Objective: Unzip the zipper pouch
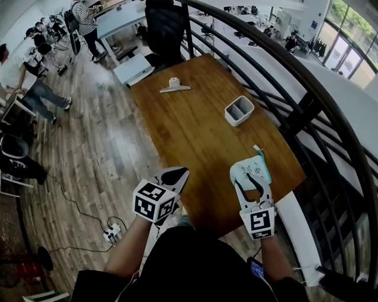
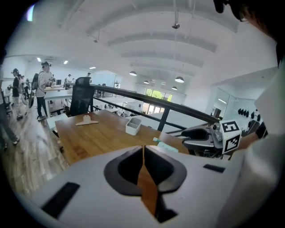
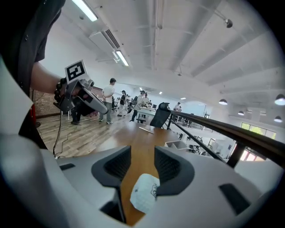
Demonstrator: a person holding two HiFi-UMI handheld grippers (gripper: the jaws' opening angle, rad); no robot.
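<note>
Head view: I'm seeing the zipper pouch (image 1: 249, 169) lying on the table (image 1: 189, 124), right under the right gripper's (image 1: 254, 187) tips. Left gripper view: the left gripper's (image 2: 143, 151) jaws are pressing together on nothing. Right gripper view: the jaws are standing spread, with the pouch lying between them, close by the right one.

This is looking like an open-plan office: people (image 1: 87, 23) are gathering at white desks (image 1: 118, 17) across a wood-plank floor (image 1: 100, 147). A black office chair (image 1: 165, 29) is standing at the far edge of a wooden table (image 1: 195, 130), with a dark railing (image 1: 277, 71) running along its right edge.
</note>
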